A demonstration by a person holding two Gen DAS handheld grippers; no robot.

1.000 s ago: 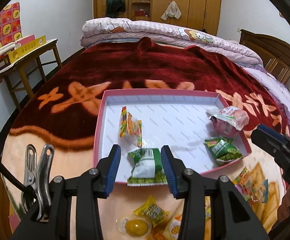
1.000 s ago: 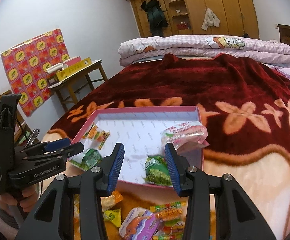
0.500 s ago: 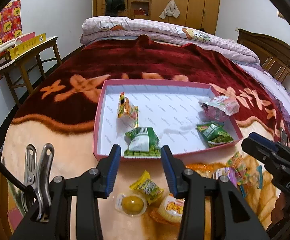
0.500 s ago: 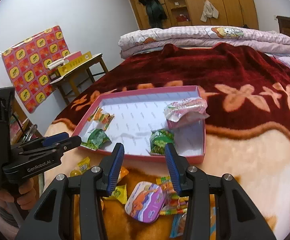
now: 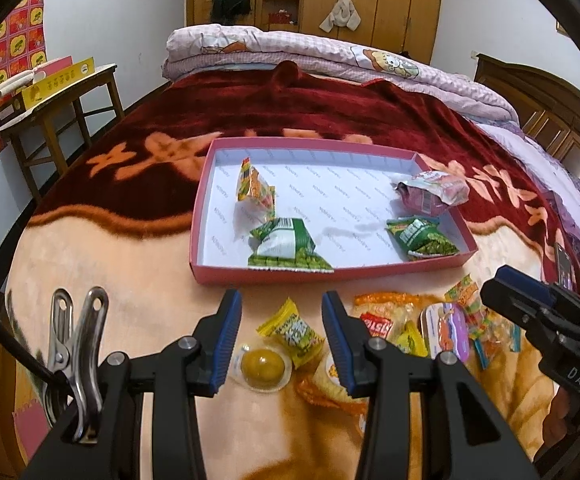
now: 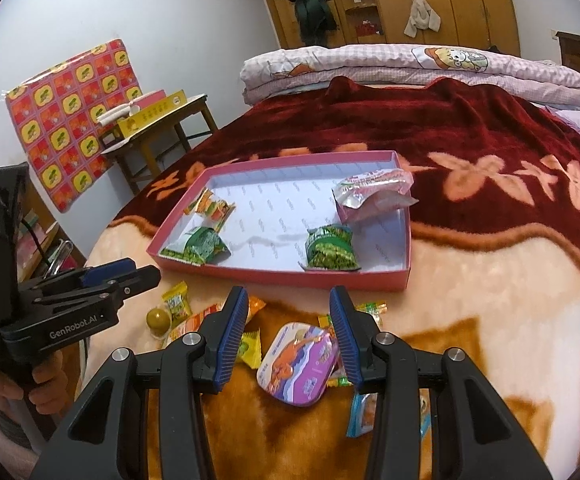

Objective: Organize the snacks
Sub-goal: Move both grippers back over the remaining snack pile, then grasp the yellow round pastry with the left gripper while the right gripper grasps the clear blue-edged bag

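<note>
Left wrist: tool point(image 5: 282, 338) open, empty.

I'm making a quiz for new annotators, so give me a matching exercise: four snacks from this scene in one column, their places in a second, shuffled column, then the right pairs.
Snacks
1. Pink crinkled pouch
2. Round yellow jelly cup
3. Purple-lidded tub with an orange cartoon
4. Orange and yellow striped packet

Places
A. On the blanket between the open left gripper's fingers
B. Over the pink tray's far right corner
C. On the blanket between the open right gripper's fingers
D. In the tray's left part, far side

Pairs: 1-B, 2-A, 3-C, 4-D
</note>
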